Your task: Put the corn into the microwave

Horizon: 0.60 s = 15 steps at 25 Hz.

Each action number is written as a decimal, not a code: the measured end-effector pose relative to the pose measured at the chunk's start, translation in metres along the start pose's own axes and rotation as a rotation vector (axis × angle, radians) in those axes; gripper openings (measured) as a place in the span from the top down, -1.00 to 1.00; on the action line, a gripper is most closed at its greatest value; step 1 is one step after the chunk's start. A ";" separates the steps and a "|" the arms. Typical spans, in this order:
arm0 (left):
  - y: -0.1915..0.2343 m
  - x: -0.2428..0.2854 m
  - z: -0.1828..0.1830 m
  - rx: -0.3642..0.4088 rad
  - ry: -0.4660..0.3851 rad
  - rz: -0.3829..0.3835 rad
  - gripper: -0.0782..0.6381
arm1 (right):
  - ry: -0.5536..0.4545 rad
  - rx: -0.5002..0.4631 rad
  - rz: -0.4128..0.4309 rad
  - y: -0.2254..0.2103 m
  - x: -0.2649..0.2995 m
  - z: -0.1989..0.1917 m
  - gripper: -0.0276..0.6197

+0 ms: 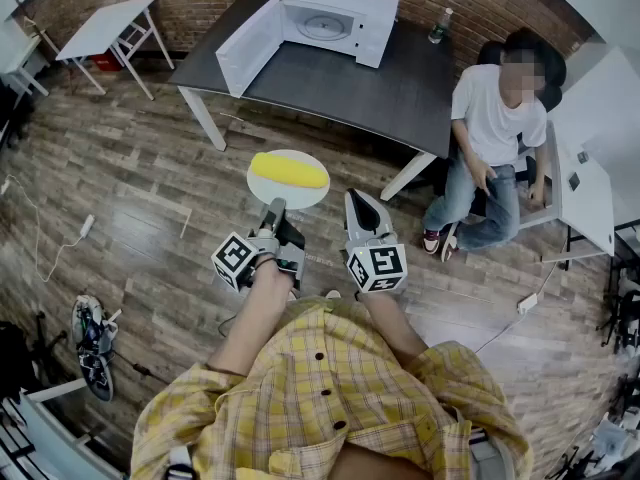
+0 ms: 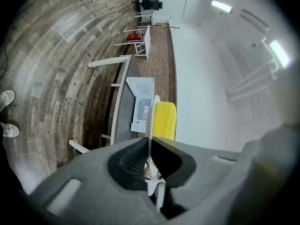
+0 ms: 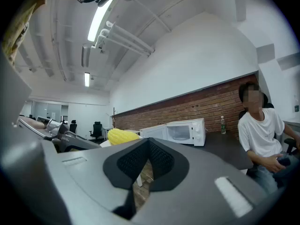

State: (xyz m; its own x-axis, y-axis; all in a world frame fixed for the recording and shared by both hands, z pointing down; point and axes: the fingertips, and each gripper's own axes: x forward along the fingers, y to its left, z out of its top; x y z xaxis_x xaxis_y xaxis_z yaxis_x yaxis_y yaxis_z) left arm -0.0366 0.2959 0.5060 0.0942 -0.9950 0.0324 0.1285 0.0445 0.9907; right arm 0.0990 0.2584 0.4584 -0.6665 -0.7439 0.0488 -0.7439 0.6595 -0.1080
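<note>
head view: the left gripper [image 1: 272,208] has its fingers pinched on the near rim of a white plate [image 1: 312,196], and the corn [image 1: 288,171] lies on that plate just ahead of them, its long axis crosswise to the fingers. the corn is a plain, smooth yellow cob with no husk. the microwave [image 1: 335,13] stands well ahead on the dark surface [image 1: 400,88] with its door swung open, so the carrying falls to the left hand. the right gripper [image 1: 356,203] floats beside the plate.

left gripper view: the fingers are narrow, clamped on the plate's thin edge, with the corn behind it and the open microwave straight beyond.

right gripper view: its fingers meet on nothing; the corn shows off to their left.
</note>
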 end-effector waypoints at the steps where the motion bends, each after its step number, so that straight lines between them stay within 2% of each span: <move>1: 0.003 -0.001 0.000 0.000 0.001 0.000 0.73 | -0.001 -0.002 0.000 0.000 0.000 0.000 0.91; 7: 0.013 -0.006 0.002 0.034 0.004 0.035 0.73 | -0.003 -0.004 -0.001 -0.002 -0.004 0.001 0.91; 15: 0.012 -0.008 0.004 0.033 0.014 0.027 0.73 | -0.009 0.004 -0.011 0.001 -0.005 -0.001 0.91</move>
State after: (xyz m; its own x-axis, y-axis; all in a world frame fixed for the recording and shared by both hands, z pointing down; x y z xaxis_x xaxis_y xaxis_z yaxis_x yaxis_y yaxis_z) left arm -0.0397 0.3041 0.5184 0.1112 -0.9921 0.0579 0.0934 0.0685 0.9933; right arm 0.1014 0.2628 0.4586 -0.6575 -0.7523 0.0410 -0.7513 0.6505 -0.1118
